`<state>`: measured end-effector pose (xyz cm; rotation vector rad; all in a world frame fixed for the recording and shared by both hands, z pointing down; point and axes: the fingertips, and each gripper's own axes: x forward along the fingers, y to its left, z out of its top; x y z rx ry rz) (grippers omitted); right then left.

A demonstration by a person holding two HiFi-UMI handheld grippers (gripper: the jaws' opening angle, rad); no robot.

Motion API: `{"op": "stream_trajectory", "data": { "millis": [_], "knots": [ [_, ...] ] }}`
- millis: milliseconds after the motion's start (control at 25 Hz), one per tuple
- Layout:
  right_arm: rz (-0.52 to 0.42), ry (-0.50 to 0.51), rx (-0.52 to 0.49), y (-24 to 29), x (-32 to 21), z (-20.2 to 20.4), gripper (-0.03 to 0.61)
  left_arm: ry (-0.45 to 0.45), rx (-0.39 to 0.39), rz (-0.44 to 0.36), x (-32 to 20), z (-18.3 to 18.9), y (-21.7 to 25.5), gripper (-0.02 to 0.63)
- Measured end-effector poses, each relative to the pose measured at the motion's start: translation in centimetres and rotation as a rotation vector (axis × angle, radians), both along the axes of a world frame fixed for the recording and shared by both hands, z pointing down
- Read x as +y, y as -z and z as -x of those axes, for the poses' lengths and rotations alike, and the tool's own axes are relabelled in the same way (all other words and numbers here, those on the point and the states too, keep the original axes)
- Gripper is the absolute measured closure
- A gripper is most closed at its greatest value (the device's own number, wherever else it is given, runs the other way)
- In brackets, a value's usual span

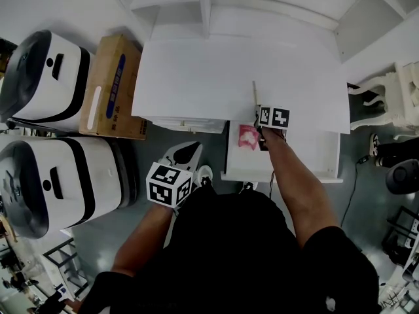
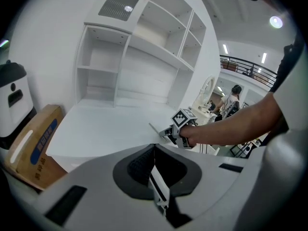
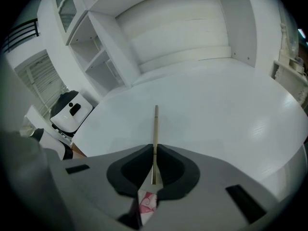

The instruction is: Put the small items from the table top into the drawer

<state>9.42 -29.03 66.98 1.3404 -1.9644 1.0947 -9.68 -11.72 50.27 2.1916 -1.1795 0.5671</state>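
Note:
A thin tan stick point(image 1: 255, 93) pokes out over the front edge of the white table point(image 1: 196, 70). My right gripper point(image 1: 258, 115) is shut on its near end. In the right gripper view the stick point(image 3: 155, 129) runs straight ahead from between the pads of the right gripper point(image 3: 154, 153). Just below it the drawer point(image 1: 314, 156) stands pulled out, with a pink and white packet point(image 1: 248, 137) lying in its left part. My left gripper point(image 1: 185, 154) hangs low by my body, left of the drawer and below the table edge. Its jaws point(image 2: 154, 153) are together with nothing in them.
A cardboard box point(image 1: 111, 87) stands left of the table, next to two white and black machines point(image 1: 42, 70) point(image 1: 59, 175). White shelves point(image 1: 216, 5) rise at the table's back. White furniture point(image 1: 399, 90) and cables lie to the right.

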Motion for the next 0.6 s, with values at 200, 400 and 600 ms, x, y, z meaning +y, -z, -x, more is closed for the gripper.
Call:
{"op": "stream_trajectory", "data": {
  "millis": [200, 400, 600],
  "knots": [
    [-0.051, 0.055, -0.049, 1.2, 1.1, -0.6, 0.534, -0.004, 0.001, -0.002, 0.0, -0.3, -0.1, 0.603],
    [-0.13, 0.215, -0.024, 3.0, 3.9, -1.9, 0.534, -0.028, 0.006, -0.002, 0.1, -1.6, 0.0, 0.603],
    [-0.189, 0.466, 0.043, 3.7, 9.3, -3.1, 0.534, -0.042, 0.0, 0.011, 0.4, -2.0, -0.4, 0.603]
  ]
}}
